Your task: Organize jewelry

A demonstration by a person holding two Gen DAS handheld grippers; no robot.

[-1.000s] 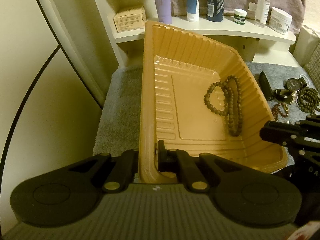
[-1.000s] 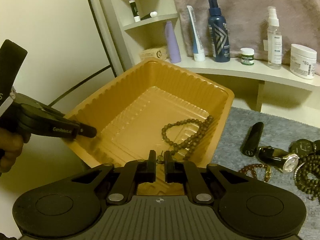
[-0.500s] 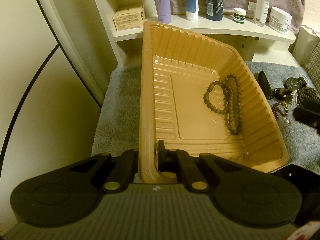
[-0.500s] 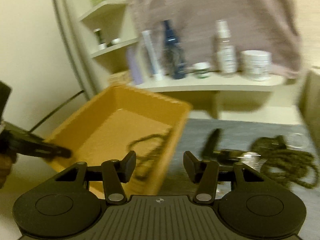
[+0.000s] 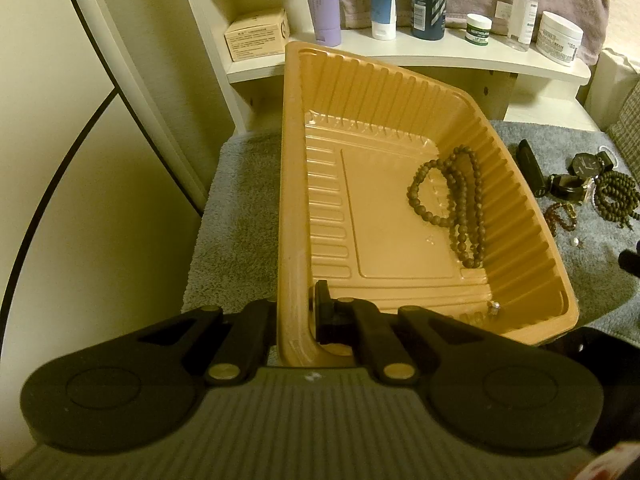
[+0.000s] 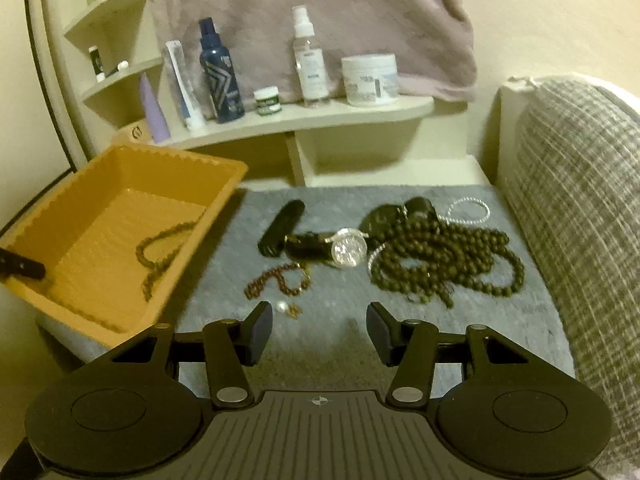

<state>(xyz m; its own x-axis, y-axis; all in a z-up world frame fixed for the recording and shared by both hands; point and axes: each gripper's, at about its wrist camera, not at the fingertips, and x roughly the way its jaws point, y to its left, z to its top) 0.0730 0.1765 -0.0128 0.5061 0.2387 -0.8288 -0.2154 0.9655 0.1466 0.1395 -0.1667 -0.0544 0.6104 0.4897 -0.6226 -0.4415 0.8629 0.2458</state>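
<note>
Orange ribbed plastic tray (image 5: pixel 400 240) holding one brown bead strand (image 5: pixel 452 200) | left gripper (image 5: pixel 294 312) pinching tray rim | right gripper (image 6: pixel 318 326) hovering spread above grey mat (image 6: pixel 500 320) | watches, beads waiting

Cream walls (image 6: pixel 540 20) are glowing under dim, warm light — a towel (image 6: pixel 312 12) is hanging above a curved shelf (image 6: pixel 320 118), and a grey mat (image 6: pixel 480 320) is covering the surface beside a checked cushion (image 6: pixel 580 208).
</note>
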